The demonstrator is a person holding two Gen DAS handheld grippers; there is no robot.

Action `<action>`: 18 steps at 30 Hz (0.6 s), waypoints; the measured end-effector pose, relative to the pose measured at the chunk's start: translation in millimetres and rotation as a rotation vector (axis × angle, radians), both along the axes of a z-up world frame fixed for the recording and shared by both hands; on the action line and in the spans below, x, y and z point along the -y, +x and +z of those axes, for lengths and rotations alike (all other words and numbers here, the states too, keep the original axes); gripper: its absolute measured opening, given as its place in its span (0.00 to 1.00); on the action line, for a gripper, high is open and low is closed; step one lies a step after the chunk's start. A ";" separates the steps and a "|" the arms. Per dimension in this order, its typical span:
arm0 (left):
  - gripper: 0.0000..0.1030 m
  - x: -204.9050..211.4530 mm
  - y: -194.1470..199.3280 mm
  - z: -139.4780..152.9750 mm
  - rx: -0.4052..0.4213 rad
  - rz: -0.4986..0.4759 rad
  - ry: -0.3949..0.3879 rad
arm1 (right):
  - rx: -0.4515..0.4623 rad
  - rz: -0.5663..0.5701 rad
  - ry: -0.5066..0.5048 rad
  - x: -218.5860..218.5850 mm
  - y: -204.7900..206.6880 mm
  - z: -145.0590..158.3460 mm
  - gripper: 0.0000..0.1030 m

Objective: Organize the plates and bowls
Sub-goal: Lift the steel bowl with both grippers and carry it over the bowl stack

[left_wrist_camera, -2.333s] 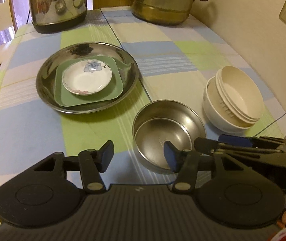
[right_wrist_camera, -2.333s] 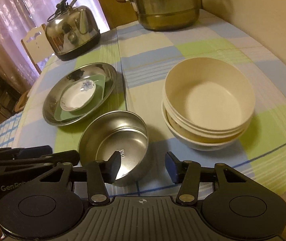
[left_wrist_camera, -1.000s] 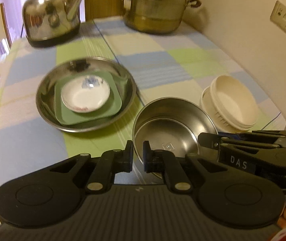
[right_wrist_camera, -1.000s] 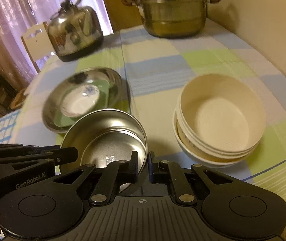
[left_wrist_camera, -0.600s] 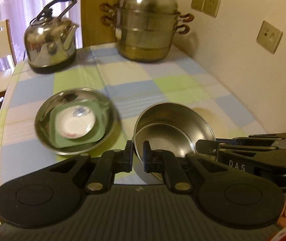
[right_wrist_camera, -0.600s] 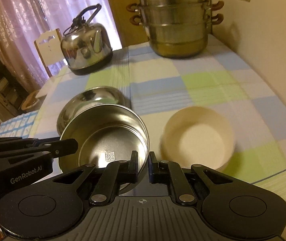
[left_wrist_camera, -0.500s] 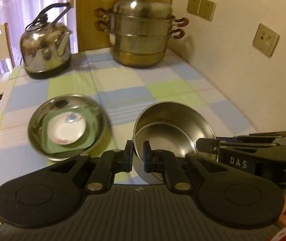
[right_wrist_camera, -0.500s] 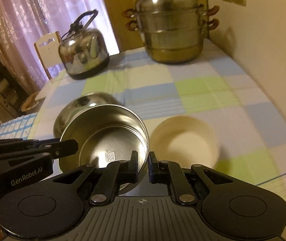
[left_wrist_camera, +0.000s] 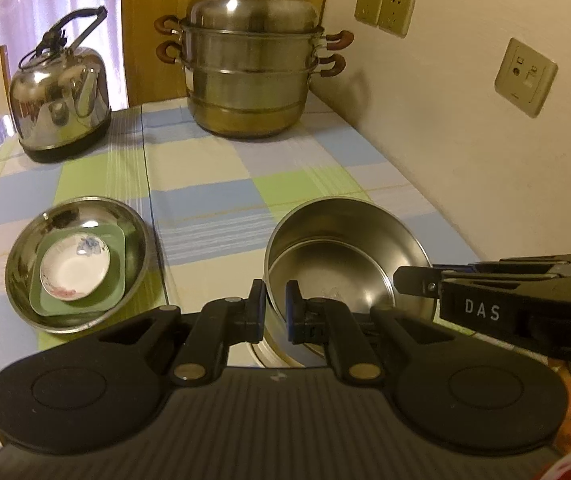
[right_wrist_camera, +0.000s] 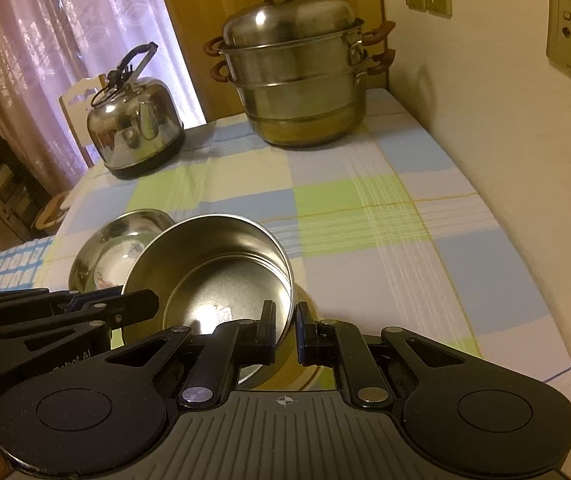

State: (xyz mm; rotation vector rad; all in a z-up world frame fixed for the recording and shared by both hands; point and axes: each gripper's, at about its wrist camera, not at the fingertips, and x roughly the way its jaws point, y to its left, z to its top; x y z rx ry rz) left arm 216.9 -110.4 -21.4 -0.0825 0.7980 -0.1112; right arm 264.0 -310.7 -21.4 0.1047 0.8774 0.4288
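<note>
Dim, warm yellowish light, glare on the steel, fisheye bending and dark corners.

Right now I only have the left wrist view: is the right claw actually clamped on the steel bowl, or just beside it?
Observer: Clamped. The right wrist view shows the right claw pinching the steel bowl at its rim, one pad inside, one outside.
Operator: Anything inside the bowl?
Observer: Only a small white sticker on its floor.
Operator: What is past the steel dish on the far left?
Observer: A blue-checked cloth lies beyond the steel dish.
</note>
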 end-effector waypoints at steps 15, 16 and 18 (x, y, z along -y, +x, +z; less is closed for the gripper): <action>0.09 3.4 7.5 -25.4 -0.045 0.032 0.004 | -0.018 0.038 0.012 4.8 13.1 -25.3 0.09; 0.09 4.0 8.3 -25.7 -0.048 0.033 0.003 | -0.022 0.038 0.012 5.1 13.9 -26.6 0.09; 0.09 5.1 9.2 -27.1 -0.050 0.033 0.006 | -0.029 0.038 0.016 5.6 15.6 -29.7 0.09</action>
